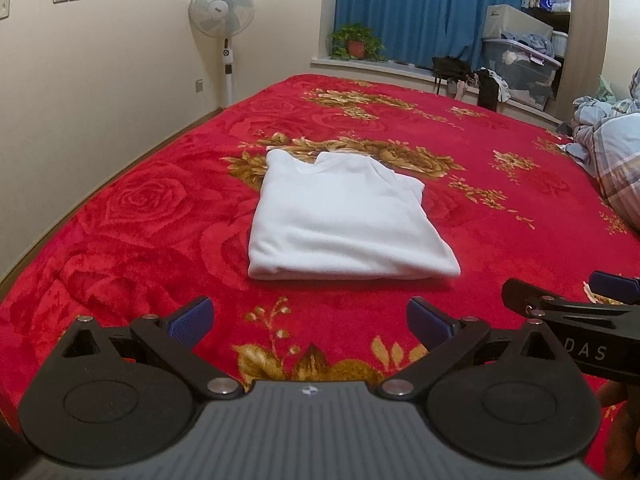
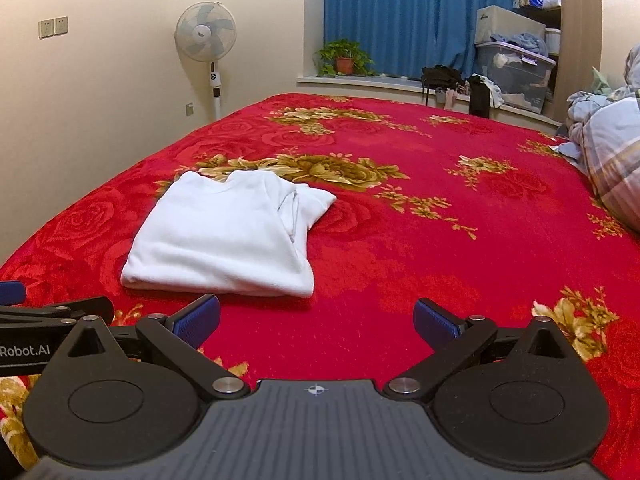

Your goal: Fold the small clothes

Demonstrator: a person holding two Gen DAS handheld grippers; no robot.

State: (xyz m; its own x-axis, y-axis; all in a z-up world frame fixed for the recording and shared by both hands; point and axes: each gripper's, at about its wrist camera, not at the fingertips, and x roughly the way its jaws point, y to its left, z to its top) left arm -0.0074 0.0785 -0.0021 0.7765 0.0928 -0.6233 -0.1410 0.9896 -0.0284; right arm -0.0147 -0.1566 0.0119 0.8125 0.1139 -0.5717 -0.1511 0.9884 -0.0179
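White shirt [image 1: 344, 216] lies folded into a neat rectangle on the bed's red floral blanket [image 1: 140, 208], collar end pointing away toward the window. Going L to R: pedestal fan [image 1: 222, 8] stands by the cream wall at far L; potted plant [image 1: 356, 42] sits on the sill w/ blue curtain [image 1: 420, 8] behind it; clear storage bin [image 1: 520, 68] w/ clothes further R; rumpled plaid bedding [image 1: 612, 152] at the bed's R edge. Left tool [image 1: 310, 322] hovers just short of the shirt's near fold, fingers spread wide, nothing between them. Right tool [image 2: 316, 322] sits beside it, R of the shirt, also spread wide & empty, over bare blanket.
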